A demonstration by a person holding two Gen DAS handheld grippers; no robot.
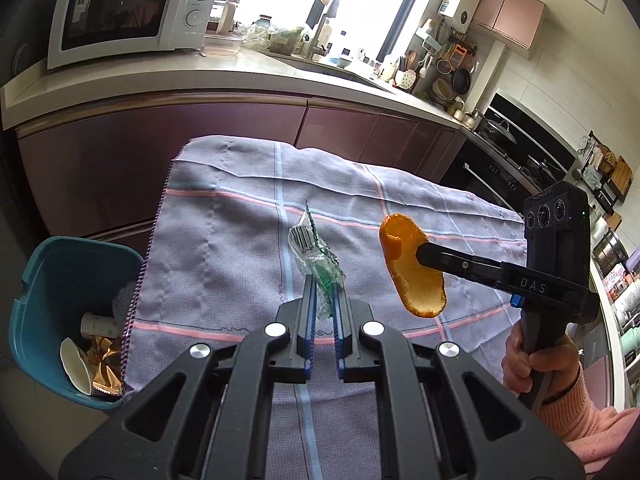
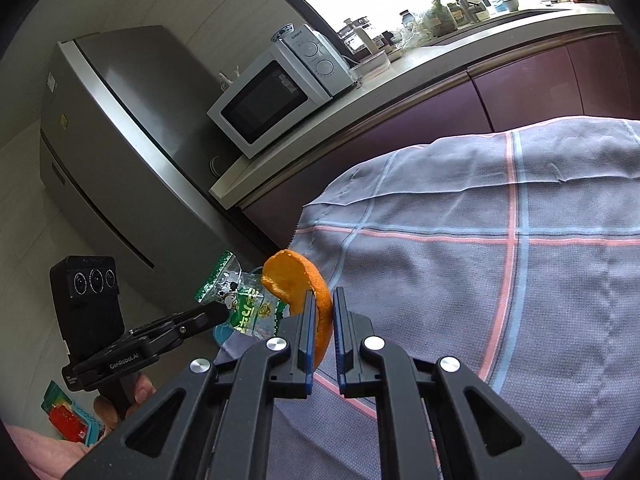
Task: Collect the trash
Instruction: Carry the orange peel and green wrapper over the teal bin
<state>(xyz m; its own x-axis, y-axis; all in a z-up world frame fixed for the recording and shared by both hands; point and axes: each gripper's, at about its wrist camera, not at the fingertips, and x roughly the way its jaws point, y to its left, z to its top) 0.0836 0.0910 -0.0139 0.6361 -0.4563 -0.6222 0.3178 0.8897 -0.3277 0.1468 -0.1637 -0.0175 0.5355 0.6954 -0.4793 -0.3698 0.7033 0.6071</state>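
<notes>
Two tools are counted: the left tool (image 1: 324,300) is clamped on one wrapper (image 1: 316,258), the right tool (image 2: 322,320) on one orange peel (image 2: 304,280). One bin (image 1: 48,280) is noted at lower left.

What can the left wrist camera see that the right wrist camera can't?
Only the left wrist view shows the open inside of the teal trash bin with its gold wrapper, and the stove.

Only the right wrist view shows the grey fridge and a red and teal packet on the floor.

Both show the orange peel pinched in the right gripper, the green plastic wrapper pinched in the left gripper, the checked cloth and the white microwave.
</notes>
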